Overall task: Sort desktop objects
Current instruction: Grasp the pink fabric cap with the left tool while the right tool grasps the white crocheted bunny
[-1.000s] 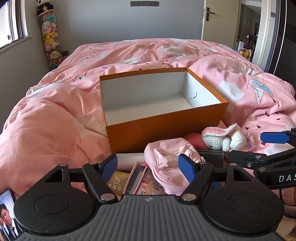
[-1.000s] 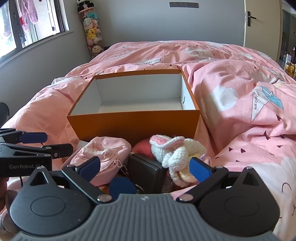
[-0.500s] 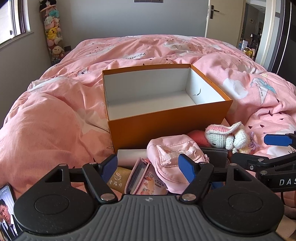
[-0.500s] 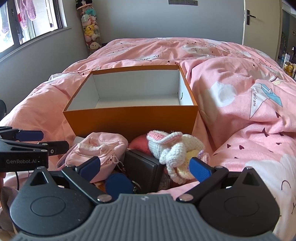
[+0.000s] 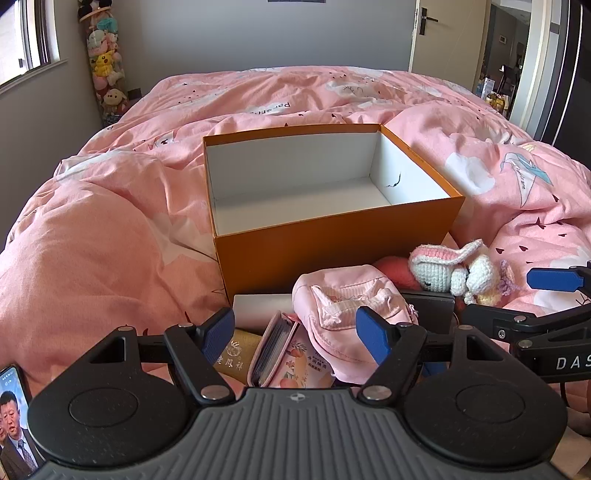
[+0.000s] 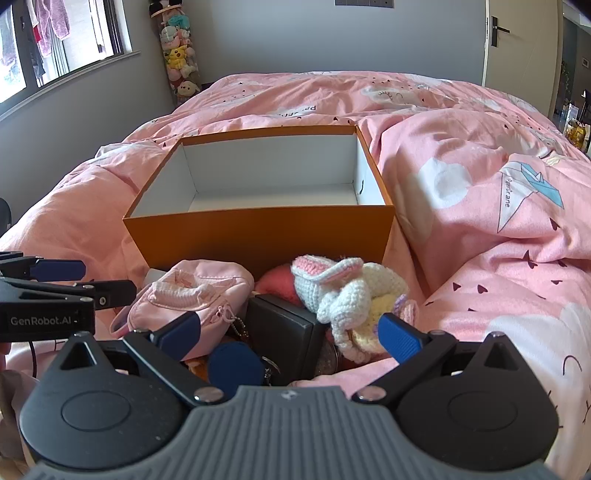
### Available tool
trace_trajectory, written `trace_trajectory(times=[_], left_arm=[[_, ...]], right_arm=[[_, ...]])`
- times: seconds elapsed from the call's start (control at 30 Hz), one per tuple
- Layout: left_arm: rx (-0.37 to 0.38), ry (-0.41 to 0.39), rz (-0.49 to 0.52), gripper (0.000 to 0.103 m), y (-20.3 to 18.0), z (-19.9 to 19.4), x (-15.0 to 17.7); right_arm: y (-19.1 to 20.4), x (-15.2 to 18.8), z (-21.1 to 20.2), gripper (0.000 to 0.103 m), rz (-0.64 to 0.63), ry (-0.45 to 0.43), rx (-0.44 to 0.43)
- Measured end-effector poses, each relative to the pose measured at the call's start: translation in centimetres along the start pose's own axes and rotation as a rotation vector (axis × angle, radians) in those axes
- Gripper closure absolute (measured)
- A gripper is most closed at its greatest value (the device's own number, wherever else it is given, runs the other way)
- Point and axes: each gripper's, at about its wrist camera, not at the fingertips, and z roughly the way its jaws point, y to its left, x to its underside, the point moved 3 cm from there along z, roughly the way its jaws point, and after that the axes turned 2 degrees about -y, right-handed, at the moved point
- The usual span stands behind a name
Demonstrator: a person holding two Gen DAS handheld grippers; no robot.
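Note:
An open orange box (image 5: pixel 332 236) (image 6: pixel 258 232) with a bare white inside rests on the pink bed. In front of it lies a pile: a pink pouch (image 5: pixel 343 302) (image 6: pixel 192 291), a crocheted bunny (image 5: pixel 454 269) (image 6: pixel 340 291), a black case (image 6: pixel 284 325), a pink card holder (image 5: pixel 273 347), a gold packet (image 5: pixel 236 354), a fruit-print packet (image 5: pixel 306 365) and a blue round tag (image 6: pixel 232 365). My left gripper (image 5: pixel 295 334) hovers open over the card holder and pouch. My right gripper (image 6: pixel 288 332) hovers open over the black case and bunny. Neither holds anything.
A rumpled pink duvet (image 5: pixel 110 240) covers the bed all around the box. A phone (image 5: pixel 14 417) with a lit screen lies at the lower left. A column of plush toys (image 5: pixel 105 66) stands in the far left corner, a door (image 5: pixel 428 33) at the back right.
Both grippers have drawn back and risen a little, so the box and pile sit slightly farther off. The objects have not moved and both grippers remain open.

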Motion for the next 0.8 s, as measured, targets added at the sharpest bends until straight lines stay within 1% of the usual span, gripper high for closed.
trace_trajectory(times=[0.4, 0.5, 0.57, 0.6, 0.67, 0.7, 0.73, 0.8], left_arm=[[0.012, 0.002, -0.002, 0.018, 0.0, 0.0, 0.1], [0.028, 0.010, -0.003, 0.018, 0.0, 0.1, 0.1], [0.037, 0.012, 0.000, 0.019, 0.0, 0.0, 0.0], [0.041, 0.014, 0.002, 0.022, 0.0, 0.0, 0.0], [0.053, 0.021, -0.003, 0.030, 0.1, 0.0, -0.1], [0.063, 0.027, -0.012, 0.038, 0.1, 0.1, -0.1], [0.078, 0.038, -0.024, 0.043, 0.1, 0.2, -0.2], [0.121, 0.059, -0.048, 0.047, 0.1, 0.6, -0.4]], right_arm=[[0.2, 0.1, 0.0, 0.002, -0.017, -0.014, 0.000], [0.0, 0.1, 0.0, 0.011, -0.024, -0.015, -0.001], [-0.2, 0.1, 0.1, 0.019, -0.026, -0.005, -0.006], [-0.2, 0.1, 0.2, 0.021, -0.031, 0.001, -0.008], [-0.5, 0.0, 0.3, 0.031, -0.046, 0.014, -0.011], [-0.6, 0.0, 0.4, 0.032, -0.054, 0.020, -0.011], [-0.7, 0.0, 0.5, 0.035, -0.064, 0.027, -0.012], [-1.0, -0.2, 0.7, 0.041, -0.087, 0.039, -0.011]])
